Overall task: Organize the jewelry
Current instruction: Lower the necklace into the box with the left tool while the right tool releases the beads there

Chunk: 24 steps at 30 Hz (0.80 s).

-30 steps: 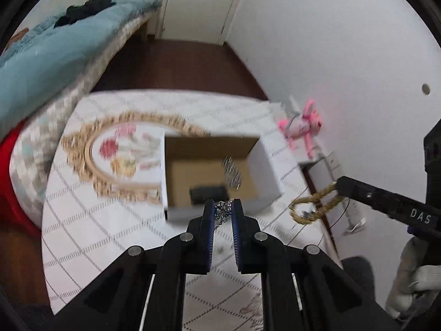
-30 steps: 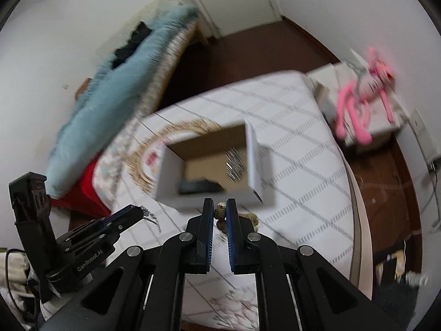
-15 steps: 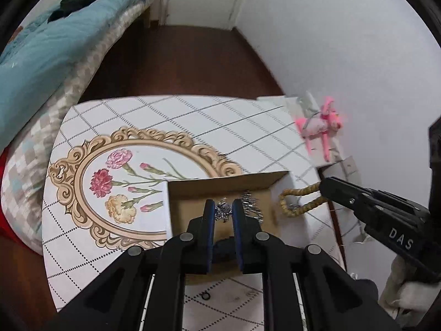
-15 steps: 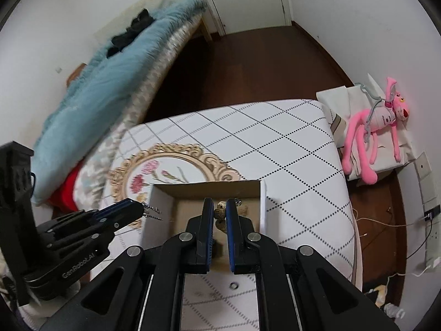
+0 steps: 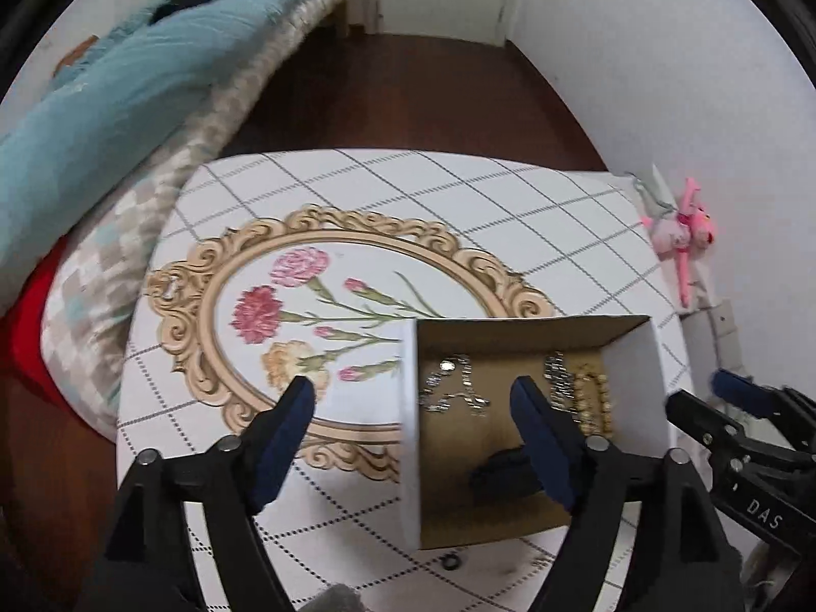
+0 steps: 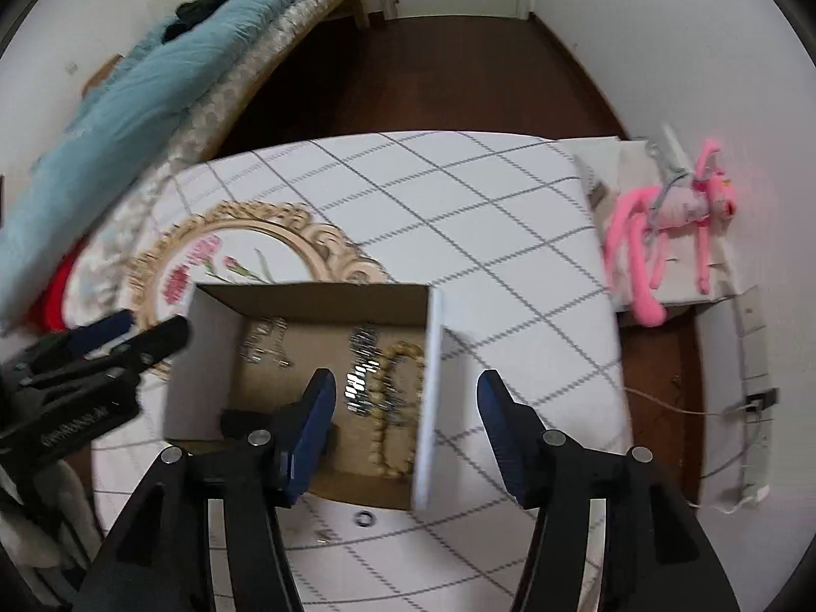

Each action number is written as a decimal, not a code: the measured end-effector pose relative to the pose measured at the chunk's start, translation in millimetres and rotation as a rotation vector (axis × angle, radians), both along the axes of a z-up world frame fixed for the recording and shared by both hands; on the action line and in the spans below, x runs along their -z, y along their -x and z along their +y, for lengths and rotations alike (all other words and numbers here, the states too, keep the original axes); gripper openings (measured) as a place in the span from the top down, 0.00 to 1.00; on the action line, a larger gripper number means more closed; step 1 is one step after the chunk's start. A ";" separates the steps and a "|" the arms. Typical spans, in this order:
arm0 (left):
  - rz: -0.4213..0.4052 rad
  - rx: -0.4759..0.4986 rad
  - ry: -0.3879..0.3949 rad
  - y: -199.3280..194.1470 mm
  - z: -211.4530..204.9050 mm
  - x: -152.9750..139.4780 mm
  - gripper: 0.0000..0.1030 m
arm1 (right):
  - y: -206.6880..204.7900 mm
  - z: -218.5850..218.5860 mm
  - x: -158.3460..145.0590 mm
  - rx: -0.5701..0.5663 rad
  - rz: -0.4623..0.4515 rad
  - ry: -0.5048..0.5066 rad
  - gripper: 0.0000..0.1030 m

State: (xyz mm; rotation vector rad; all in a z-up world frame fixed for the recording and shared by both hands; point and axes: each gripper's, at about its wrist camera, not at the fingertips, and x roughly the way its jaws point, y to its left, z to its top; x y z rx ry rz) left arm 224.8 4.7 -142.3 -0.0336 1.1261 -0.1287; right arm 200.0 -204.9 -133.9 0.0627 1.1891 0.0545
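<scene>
A white cardboard box [image 5: 637, 387] [image 6: 204, 362] with a brown inside stands on the table. In it lie a silver chain [image 5: 454, 387] [image 6: 268, 341], a silver link bracelet [image 5: 556, 372] [image 6: 364, 362], a tan beaded bracelet [image 5: 594, 398] [image 6: 395, 408] and a black object [image 5: 502, 474] [image 6: 239, 421]. My left gripper [image 5: 413, 398] is open and empty, straddling the box's left wall. My right gripper [image 6: 405, 392] is open and empty, straddling the box's right wall.
The table [image 5: 459, 194] [image 6: 510, 255] has a white checked cloth with a gold-framed flower print [image 5: 306, 306]. A small dark ring [image 5: 451, 561] [image 6: 364, 517] lies in front of the box. A bed [image 5: 102, 102] is at the left, a pink plush toy [image 6: 663, 234] at the right.
Both grippers have opened. The silver chain from the left and the beaded bracelet from the right now lie in the box.
</scene>
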 end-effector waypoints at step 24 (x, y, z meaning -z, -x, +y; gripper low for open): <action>-0.110 -0.049 -0.114 62.7 -4.0 -13.6 0.00 | 48.1 2.1 -5.9 0.099 -0.112 0.190 0.01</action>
